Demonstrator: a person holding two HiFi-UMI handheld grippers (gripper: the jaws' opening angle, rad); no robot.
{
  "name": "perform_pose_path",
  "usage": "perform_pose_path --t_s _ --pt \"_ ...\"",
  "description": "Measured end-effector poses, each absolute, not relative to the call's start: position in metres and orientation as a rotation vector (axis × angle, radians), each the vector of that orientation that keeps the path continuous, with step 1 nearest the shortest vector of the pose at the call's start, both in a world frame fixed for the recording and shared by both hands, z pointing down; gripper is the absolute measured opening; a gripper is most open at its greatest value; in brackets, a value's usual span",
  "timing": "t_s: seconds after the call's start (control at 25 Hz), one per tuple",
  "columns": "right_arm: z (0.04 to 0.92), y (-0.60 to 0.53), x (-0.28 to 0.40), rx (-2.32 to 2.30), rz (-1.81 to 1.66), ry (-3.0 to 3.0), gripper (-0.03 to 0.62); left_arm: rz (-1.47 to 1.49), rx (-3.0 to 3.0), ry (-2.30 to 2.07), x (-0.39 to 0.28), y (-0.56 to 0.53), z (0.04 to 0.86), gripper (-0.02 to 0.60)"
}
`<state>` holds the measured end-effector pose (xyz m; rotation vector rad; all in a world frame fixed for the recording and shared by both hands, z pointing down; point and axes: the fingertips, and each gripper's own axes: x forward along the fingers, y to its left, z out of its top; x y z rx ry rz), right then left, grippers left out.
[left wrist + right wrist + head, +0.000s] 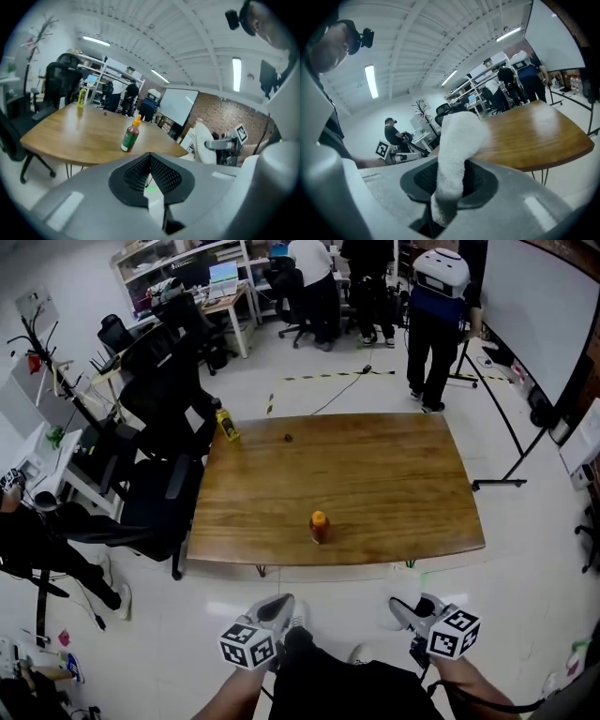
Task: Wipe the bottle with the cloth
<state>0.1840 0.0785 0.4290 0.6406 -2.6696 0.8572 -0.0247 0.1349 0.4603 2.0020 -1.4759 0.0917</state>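
The cloth point(459, 140) is clamped in the right gripper point(451, 180). The left gripper point(150, 159) is closed on nothing. The bottle point(319, 527) is left untouched on the table point(394, 474).

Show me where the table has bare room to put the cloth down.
Bare: the right half of the table, from the sauce bottle to the right edge, and the middle between it and the small dark object. Crowded: the far left corner, with the yellow bottle and chairs alongside.
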Motion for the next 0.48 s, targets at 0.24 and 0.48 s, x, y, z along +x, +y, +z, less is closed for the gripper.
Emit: perform_pose_path --t_s 0.24,0.48 --pt "0.434 0.108 0.188 0.549 0.846 -2.685 0.074 -0.030 1.891 -1.490 -0.007 0.190 0.440 0.016" --pt "0.420 0.128 0.171 0.559 0.793 -2.712 0.074 0.014 1.945 -1.499 -0.034 0.196 0.431 0.016"
